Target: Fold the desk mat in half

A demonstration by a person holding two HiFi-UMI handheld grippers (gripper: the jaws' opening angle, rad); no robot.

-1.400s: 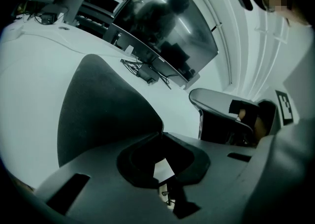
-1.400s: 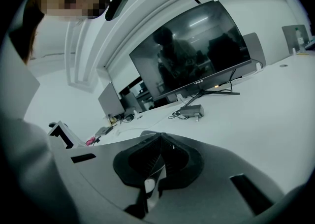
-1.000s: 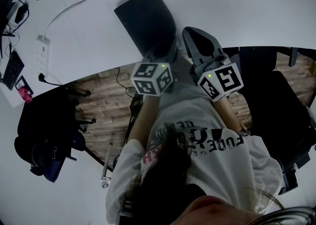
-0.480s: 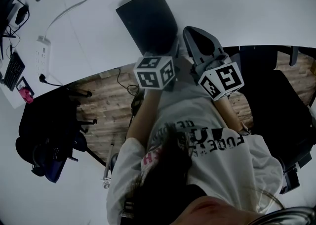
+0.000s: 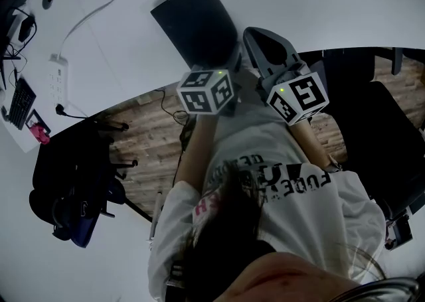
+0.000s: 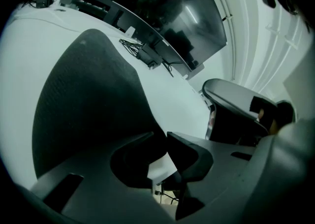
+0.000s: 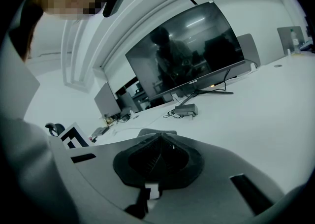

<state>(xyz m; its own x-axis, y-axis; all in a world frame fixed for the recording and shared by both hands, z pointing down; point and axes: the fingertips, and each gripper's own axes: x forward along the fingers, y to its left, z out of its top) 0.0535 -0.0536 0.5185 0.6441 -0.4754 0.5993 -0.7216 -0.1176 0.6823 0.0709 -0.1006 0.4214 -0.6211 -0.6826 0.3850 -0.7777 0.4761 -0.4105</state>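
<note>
In the head view the jaws of the left gripper [image 6: 161, 138] are hidden under its marker cube [image 5: 206, 90]. In its own view they stand slightly apart, having just been opening, with the near edge of the desk mat [image 5: 196, 25] at the gap, not pinched. The right gripper [image 7: 158, 137] is closed on nothing, just beside the mat on the white table [image 5: 332, 2]. Whether the mat is doubled cannot be told. A monitor [image 7: 189, 50] is seen farthest back.

desk mat [image 5: 196, 25] | dark grey | lying flat | white desk [image 5: 319, 2], near edge
</note>
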